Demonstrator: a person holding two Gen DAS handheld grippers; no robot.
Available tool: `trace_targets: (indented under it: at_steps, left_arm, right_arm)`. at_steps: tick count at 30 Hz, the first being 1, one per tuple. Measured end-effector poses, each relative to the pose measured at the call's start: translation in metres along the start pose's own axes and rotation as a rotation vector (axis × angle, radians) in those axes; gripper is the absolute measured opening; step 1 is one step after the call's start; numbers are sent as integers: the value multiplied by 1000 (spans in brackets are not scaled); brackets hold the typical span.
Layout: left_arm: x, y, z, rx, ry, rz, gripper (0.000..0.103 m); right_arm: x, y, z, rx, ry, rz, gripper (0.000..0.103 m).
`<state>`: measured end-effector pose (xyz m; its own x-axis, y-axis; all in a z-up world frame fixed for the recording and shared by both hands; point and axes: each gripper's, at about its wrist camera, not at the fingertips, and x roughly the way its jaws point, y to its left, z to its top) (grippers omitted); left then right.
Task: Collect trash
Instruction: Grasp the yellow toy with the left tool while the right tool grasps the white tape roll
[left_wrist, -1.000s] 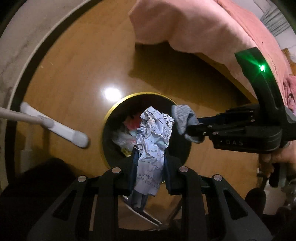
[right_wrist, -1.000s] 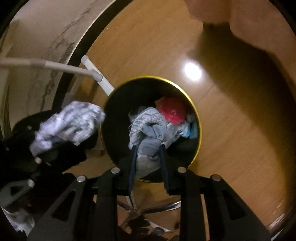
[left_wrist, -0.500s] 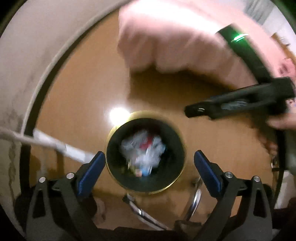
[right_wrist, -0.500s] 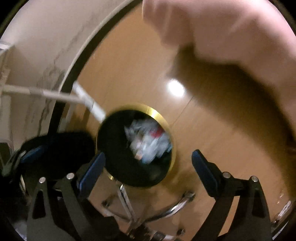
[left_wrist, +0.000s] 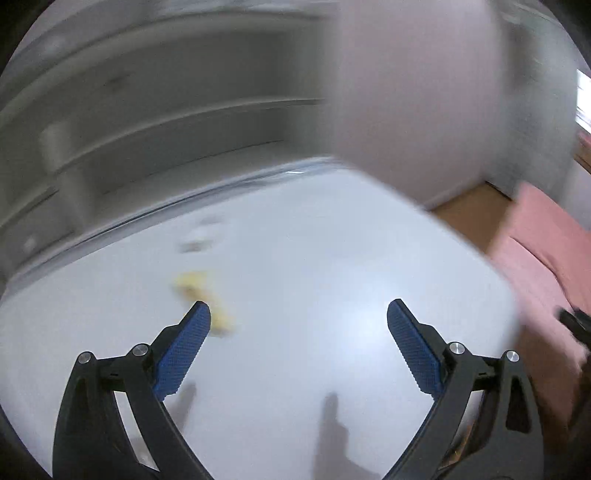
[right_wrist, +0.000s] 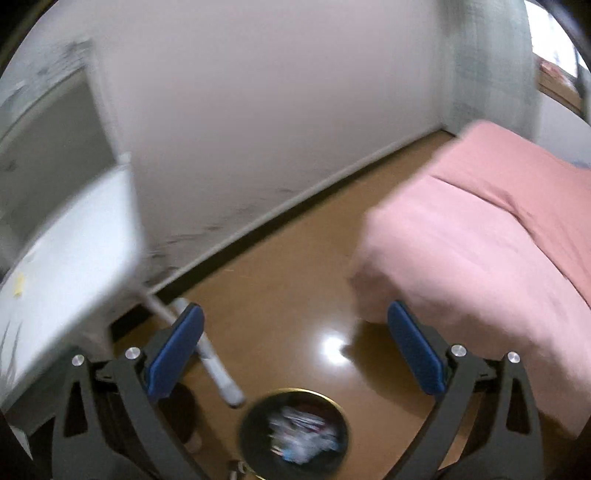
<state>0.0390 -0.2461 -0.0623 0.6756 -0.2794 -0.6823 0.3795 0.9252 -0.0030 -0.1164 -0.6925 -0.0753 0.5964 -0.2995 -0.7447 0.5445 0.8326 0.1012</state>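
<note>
Both grippers are spread wide and hold nothing. The left gripper (left_wrist: 299, 314) hangs over a white counter (left_wrist: 332, 266), its blue fingers (left_wrist: 183, 350) well apart. On the counter, just beyond the left-hand finger, lies a blurred yellow scrap (left_wrist: 203, 299), partly hidden by that finger; two smaller pale scraps (left_wrist: 199, 236) lie farther back on the counter, toward the grey shelves (left_wrist: 166, 110) behind it. All are too smeared to identify.

The right gripper (right_wrist: 295, 321) points past the counter's corner toward the wooden floor (right_wrist: 280, 280). Near the bottom of its view stands a round black bin (right_wrist: 295, 432) with a gold rim, crumpled paper and wrappers inside, close to the counter's white leg (right_wrist: 210, 358). A pink bed (right_wrist: 498, 229) sits on the far side of the bin from the counter.

The step in hand looks like reaching for the next scrap on the counter. To do it well, slow the left gripper until the view steadies, centre the yellow scrap between the fingers, lower until the tips nearly brush the counter, then close; thin litter may slide away from a hasty pinch
</note>
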Motion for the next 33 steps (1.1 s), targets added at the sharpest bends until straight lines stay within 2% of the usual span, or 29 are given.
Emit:
trace_targets:
  at_steps: [2, 3, 5, 6, 7, 11, 14, 16, 19, 20, 21, 22, 24, 33]
  left_arm:
    - [17, 25, 8, -40, 30, 42, 90]
    - [24, 35, 11, -57, 48, 44, 81]
    - [38, 48, 18, -77, 88, 34, 75]
    - [40, 51, 20, -68, 95, 45, 75]
    - [45, 53, 21, -49, 108, 64, 75]
    - [55, 49, 19, -11, 148, 64, 74]
    - [58, 53, 16, -5, 162, 66, 64]
    - [61, 59, 13, -13, 179, 35, 62]
    - [68, 61, 12, 10, 190, 9, 52]
    - [67, 62, 12, 21, 190, 4, 42]
    - [66, 65, 12, 23, 190, -7, 22]
    - [66, 69, 12, 18, 193, -16, 14]
    - [65, 80, 12, 5, 195, -30, 12]
    - [60, 152, 12, -82, 158, 39, 12]
  right_arm:
    - [3, 27, 10, -54, -3, 55, 96]
    - [3, 43, 14, -84, -7, 84, 96]
    - [1, 66, 19, -122, -29, 131, 96]
    - [0, 80, 21, -145, -39, 144, 96]
    - [-4, 89, 21, -160, -44, 143, 96]
    - [-16, 114, 29, -216, -90, 130, 96]
    - [-21, 137, 37, -244, -107, 137, 96]
    - [-22, 150, 40, -261, -112, 149, 96]
    - [-17, 169, 43, -278, -111, 169, 96]
    - [-14, 179, 45, -285, -108, 182, 96]
    - [-10, 186, 47, -289, -104, 190, 96]
    - [-5, 197, 52, -295, -99, 202, 96]
    - [2, 224, 56, -315, -89, 234, 96]
    - [55, 365, 73, -440, 24, 402, 96]
